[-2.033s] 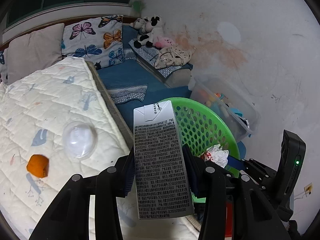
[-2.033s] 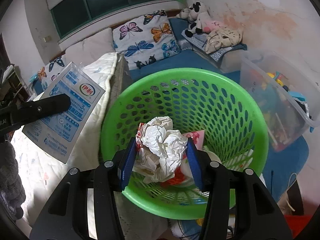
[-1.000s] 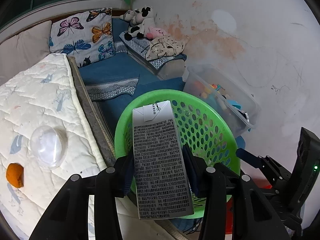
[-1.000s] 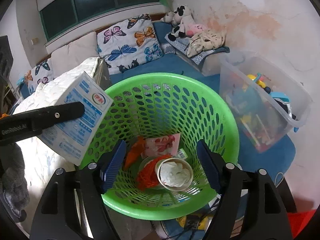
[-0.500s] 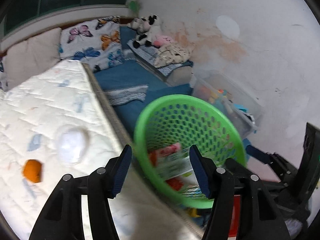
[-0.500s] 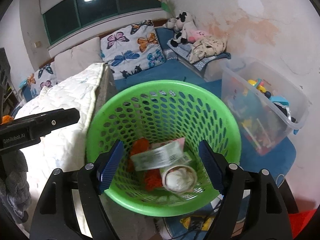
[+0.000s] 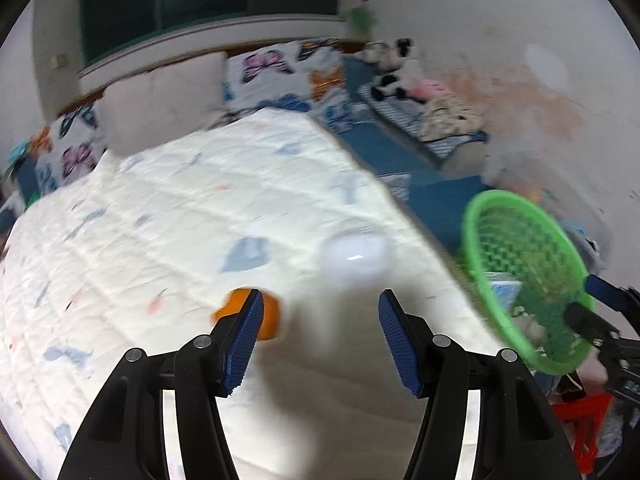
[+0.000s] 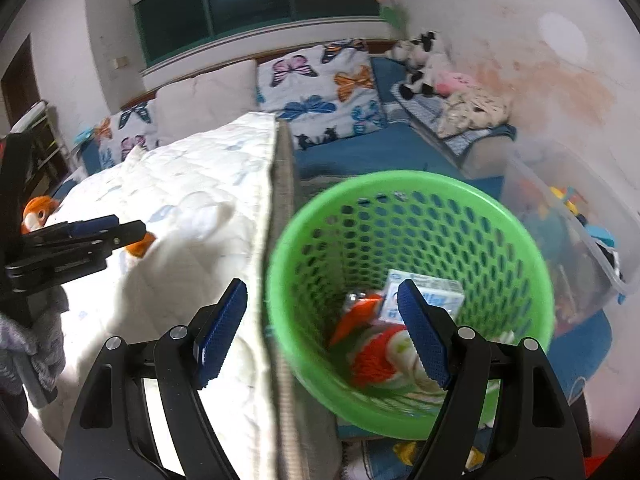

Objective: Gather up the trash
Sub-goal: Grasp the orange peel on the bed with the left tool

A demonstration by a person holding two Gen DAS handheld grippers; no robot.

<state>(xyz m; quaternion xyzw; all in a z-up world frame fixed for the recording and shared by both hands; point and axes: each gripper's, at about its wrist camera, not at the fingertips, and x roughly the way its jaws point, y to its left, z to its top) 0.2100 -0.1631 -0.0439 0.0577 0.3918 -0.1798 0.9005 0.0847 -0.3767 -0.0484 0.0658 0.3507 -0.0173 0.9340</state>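
My left gripper is open and empty over the white quilted mattress. An orange scrap lies just past its left finger and a clear plastic dome lid lies ahead, slightly right. The green mesh basket stands beside the mattress edge; it also shows in the left wrist view. It holds a milk carton, orange netting and other trash. My right gripper is open and empty above the basket's near left rim. The left gripper shows at the left of the right wrist view.
A clear plastic storage bin with toys stands right of the basket. Butterfly pillows and stuffed toys lie at the back on blue bedding. A stained white wall closes the right side.
Both grippers let go of their trash into the basket: the right dropped crumpled paper, the left dropped the milk carton. The left gripper then swung left over the mattress; the right shifted left.
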